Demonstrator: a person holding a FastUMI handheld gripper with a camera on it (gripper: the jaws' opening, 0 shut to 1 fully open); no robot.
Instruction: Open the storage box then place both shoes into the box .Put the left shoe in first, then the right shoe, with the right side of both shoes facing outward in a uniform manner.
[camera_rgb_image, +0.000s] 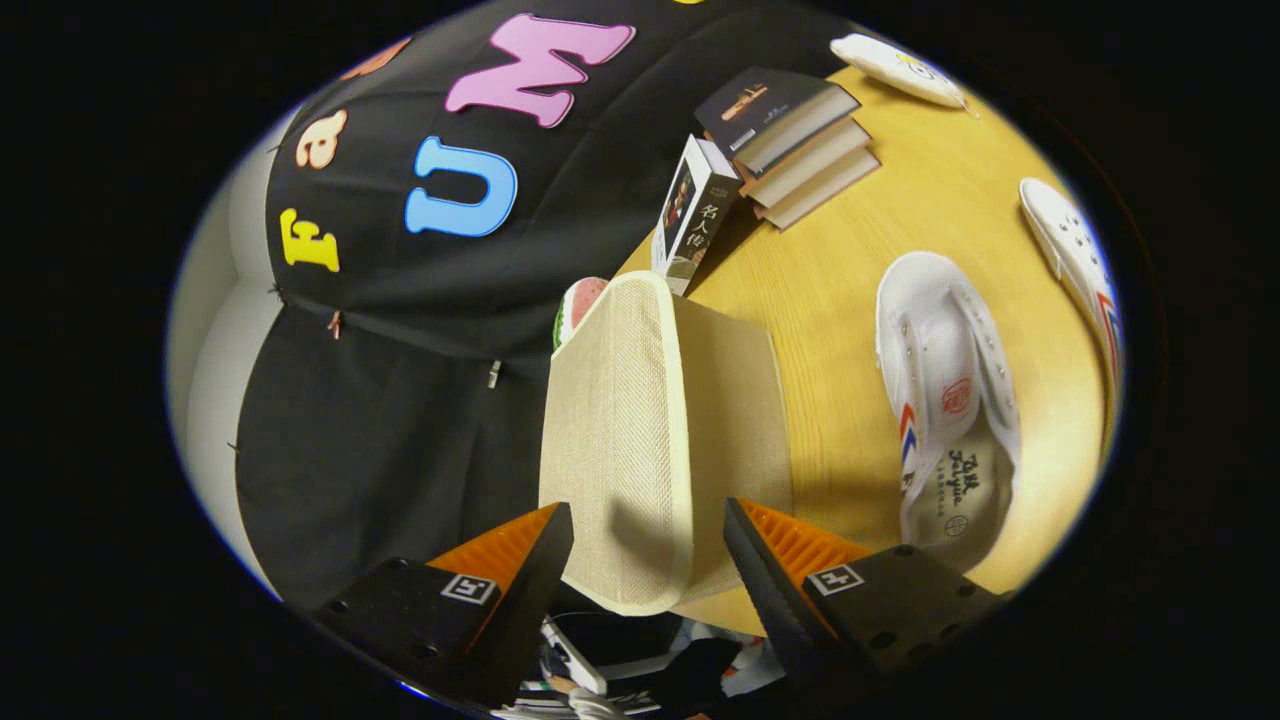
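Wooden table (850, 300) carries everything, tilted hard in gripper view since the gripper is rolled sideways.

Storage box (730, 400): beige fabric, just ahead of the fingers. Its lid (620, 430) stands up on edge like a flap, woven face toward the camera, near rim sitting between the two fingers. Looks swung open so the box mouth is free for the shoes; can't see inside from here.

Gripper (650, 560): jaws wide apart, one finger either side of the lid's near edge, neither clearly pressing on it. So prob. holding nothing; whether a tip brushes the fabric, can't tell.

Shoes: near shoe (945, 400), white w/ side stripes, lies on the table right of the box, opening up, well apart from the fingers. Second shoe (1075, 250) further right, near the table edge. Both loose on the wood, none boxed yet. Which is the left one I can't settle at this angle.

Books (800, 140) stacked at the far side, one small book (695, 215) upright just beyond the box; a watermelon-slice thing (578, 305) peeks behind the lid. A white object (895, 68) lies far off; id unclear.

Judgement: open step about done, shoe pick next.
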